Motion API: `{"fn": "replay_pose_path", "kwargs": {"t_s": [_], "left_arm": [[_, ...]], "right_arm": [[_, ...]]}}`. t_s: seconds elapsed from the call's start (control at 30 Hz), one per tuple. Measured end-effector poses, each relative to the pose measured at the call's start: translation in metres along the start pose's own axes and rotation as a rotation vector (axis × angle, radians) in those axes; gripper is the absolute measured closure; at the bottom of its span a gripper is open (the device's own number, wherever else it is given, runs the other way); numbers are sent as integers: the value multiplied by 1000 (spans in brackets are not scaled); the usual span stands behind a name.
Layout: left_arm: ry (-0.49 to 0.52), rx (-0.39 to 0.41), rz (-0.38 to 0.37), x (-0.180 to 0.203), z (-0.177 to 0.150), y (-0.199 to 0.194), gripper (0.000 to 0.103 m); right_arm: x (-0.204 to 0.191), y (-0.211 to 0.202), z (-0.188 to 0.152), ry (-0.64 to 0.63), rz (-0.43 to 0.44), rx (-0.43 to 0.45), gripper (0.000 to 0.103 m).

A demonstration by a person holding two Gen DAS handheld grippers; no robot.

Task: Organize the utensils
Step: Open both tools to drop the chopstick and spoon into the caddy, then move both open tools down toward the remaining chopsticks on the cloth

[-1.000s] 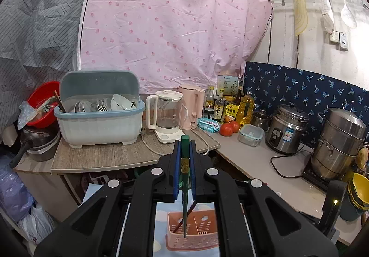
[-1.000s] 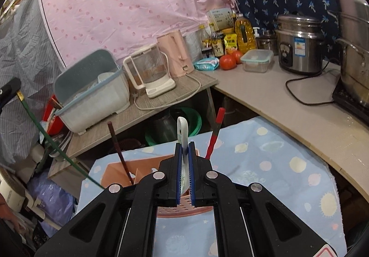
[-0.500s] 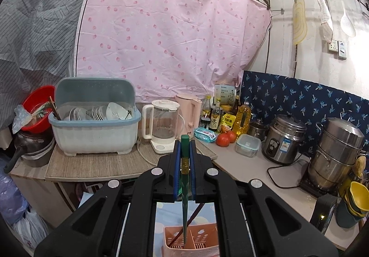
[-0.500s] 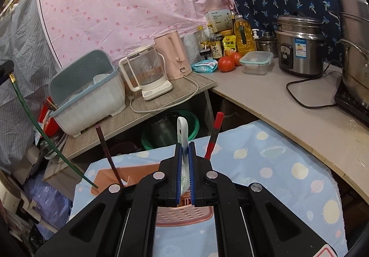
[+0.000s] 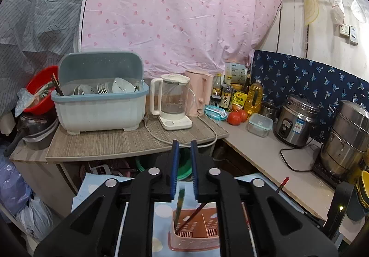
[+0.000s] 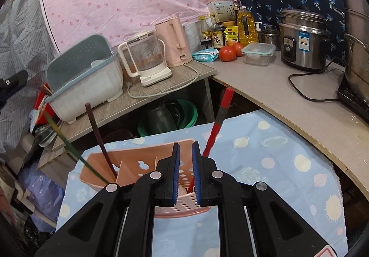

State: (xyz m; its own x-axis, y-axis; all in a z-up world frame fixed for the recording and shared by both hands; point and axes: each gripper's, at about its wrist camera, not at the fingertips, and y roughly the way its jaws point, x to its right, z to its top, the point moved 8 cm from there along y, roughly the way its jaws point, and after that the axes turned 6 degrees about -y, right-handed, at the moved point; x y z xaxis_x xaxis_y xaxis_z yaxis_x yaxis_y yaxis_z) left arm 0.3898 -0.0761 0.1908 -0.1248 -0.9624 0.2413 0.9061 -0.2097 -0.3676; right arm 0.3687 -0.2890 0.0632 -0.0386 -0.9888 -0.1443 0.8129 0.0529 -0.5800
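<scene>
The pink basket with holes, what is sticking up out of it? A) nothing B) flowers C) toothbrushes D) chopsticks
D: a dark chopstick, a red one and a green one lean out of the pink basket.

Your left gripper point(image 5: 184, 148) is matte black plastic: two angular linkage arms with triangular cut-outs, four round silver screws at the pivots, blue ridged pads lining the fingers point(image 5: 174, 164). Your right gripper point(image 6: 185, 149) is built the same: black links, silver screws, blue pads, with a red-and-white sticker at its lower right corner.
</scene>
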Motion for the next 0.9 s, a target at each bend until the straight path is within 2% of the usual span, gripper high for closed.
{"fn": "replay_pose_path", "kwargs": {"t_s": [0.17, 0.37, 0.47, 0.73, 0.9], "left_arm": [[-12, -32, -10, -5, -13, -15, 74], [-8, -100, -26, -8, -41, -45, 72], [-5, -150, -38, -11, -67, -66, 70], [-21, -340, -53, -28, -173, -120, 68], [-35, -445, -32, -39, -237, -144, 68]], "right_arm": [[-3, -21, -5, 7, 17, 17, 91], [-9, -57, -28, 33, 57, 14, 90], [-13, -78, -51, 43, 71, 1, 85], [-20, -123, -147, 33, 62, -98, 84], [-16, -138, -196, 51, 50, -162, 84]]}}
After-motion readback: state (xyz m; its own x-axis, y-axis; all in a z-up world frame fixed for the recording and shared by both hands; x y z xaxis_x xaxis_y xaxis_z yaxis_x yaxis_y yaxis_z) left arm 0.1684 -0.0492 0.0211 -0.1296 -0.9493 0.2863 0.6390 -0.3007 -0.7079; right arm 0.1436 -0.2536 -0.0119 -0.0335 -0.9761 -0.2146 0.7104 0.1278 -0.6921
